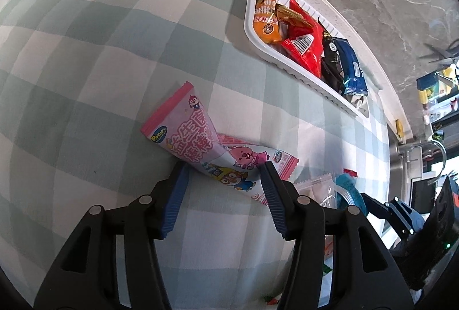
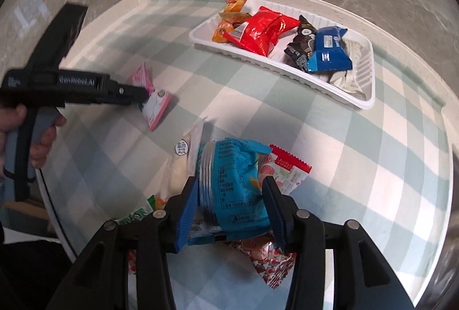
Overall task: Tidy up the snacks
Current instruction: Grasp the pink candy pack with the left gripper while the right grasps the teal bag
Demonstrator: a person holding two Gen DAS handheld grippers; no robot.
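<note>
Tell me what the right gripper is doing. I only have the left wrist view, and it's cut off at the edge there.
Observer: The right gripper straddles a teal packet on top of the loose pile. I cannot tell whether its pads press it.
Operator: Anything under that packet?
Observer: A red-edged strawberry packet pokes out from beneath it, by the right-hand finger.
Operator: And the tray's far end?
Observer: A pale silver packet lies at the right end of the white tray, beside the blue packet.
</note>
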